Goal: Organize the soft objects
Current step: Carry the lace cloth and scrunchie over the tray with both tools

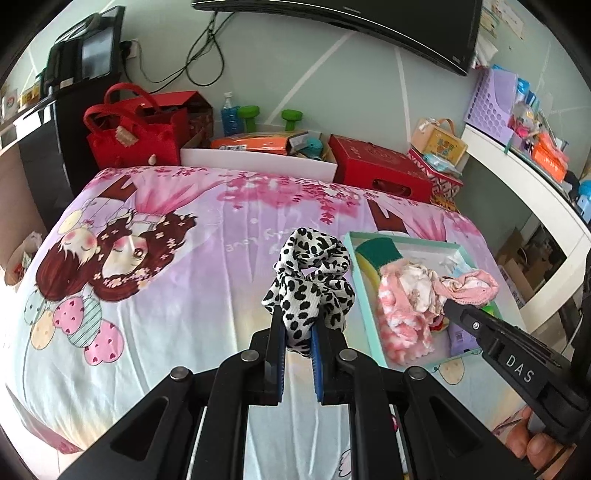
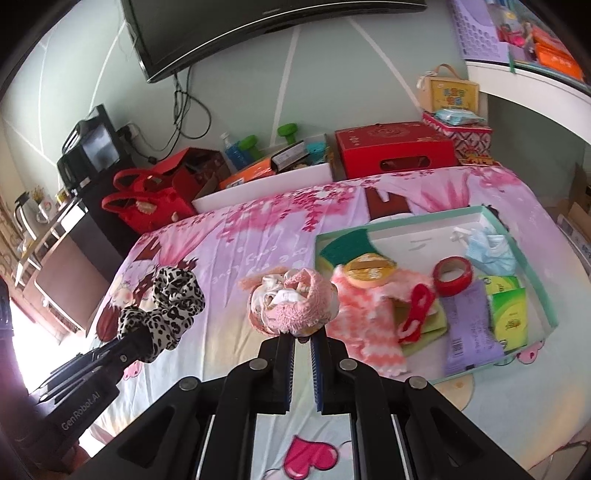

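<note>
My left fingers [image 1: 297, 334] are clamped on the leopard-print scrunchie [image 1: 310, 280], lifted over the bed [image 1: 166, 314]. My right fingers [image 2: 303, 334] are pinched tight on the pink fuzzy bundle [image 2: 291, 302]. The teal tray [image 2: 532, 258] lies just rightward of both, nearer my right hand.

Pale green wall [image 1: 332, 74] with thin white diagonal lines. Black flat-screen TV [image 2: 258, 33] mounted high; cables [image 1: 203, 55] hang below it to a wall socket [image 2: 129, 130]. Bed [image 1: 166, 288] covered by a pink-lilac cartoon-print sheet. Dark cabinet [image 2: 92, 221] at left. White curved shelf [image 1: 517, 170] at right. Strong daylight enters low at the left edge of the right wrist view.
</note>
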`<move>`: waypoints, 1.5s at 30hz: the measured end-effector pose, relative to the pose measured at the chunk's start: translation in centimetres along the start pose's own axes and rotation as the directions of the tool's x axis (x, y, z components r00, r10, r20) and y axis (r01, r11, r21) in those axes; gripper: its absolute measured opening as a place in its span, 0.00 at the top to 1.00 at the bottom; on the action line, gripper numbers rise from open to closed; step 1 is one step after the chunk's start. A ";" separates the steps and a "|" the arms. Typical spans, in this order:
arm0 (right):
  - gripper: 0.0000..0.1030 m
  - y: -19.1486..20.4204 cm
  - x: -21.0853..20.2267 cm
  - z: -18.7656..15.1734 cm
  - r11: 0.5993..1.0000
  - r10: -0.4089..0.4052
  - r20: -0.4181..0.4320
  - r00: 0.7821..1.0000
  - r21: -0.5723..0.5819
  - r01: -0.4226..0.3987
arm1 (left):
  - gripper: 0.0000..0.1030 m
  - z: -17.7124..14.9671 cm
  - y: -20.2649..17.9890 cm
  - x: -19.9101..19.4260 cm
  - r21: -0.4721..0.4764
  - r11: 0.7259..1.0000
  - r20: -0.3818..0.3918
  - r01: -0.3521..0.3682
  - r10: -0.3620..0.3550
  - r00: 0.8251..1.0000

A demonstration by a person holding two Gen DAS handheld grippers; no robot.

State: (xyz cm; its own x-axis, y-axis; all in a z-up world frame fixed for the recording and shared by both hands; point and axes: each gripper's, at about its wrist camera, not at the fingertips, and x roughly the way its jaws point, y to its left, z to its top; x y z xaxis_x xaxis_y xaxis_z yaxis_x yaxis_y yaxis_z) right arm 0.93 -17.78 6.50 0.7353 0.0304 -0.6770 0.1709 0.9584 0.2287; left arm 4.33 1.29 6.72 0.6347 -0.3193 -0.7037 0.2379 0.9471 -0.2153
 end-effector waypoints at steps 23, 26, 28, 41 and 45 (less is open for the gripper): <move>0.91 -12.3 0.8 1.6 0.983 -0.134 0.013 0.991 0.130 0.131 | 0.88 2.2 -11.8 5.4 0.228 0.972 -0.030 0.051 -0.046 0.999; 0.91 -13.4 1.0 1.7 0.981 -0.147 0.011 0.989 0.130 0.144 | 0.88 2.4 -13.3 6.2 0.253 0.966 -0.037 0.060 -0.052 0.998; 0.91 -14.3 1.2 2.0 0.979 -0.157 0.010 0.987 0.131 0.155 | 0.88 2.4 -14.4 6.9 0.270 0.960 -0.045 0.069 -0.059 0.997; 0.91 -16.3 2.9 2.6 0.978 -0.179 -0.010 0.984 0.112 0.179 | 0.87 2.3 -18.7 10.1 0.345 0.934 -0.084 0.090 -0.065 0.994; 0.91 -16.4 3.5 2.7 0.978 -0.182 -0.024 0.983 0.100 0.184 | 0.86 2.6 -19.3 10.9 0.353 0.932 -0.089 0.087 -0.059 0.994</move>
State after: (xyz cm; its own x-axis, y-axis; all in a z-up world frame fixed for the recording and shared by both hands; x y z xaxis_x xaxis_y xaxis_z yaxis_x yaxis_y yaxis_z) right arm 2.49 -34.17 2.24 0.6757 -0.1379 -0.7241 0.3676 0.9145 0.1688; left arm 8.59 -20.52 4.92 0.5514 -0.3706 -0.7474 0.5362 0.8438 -0.0228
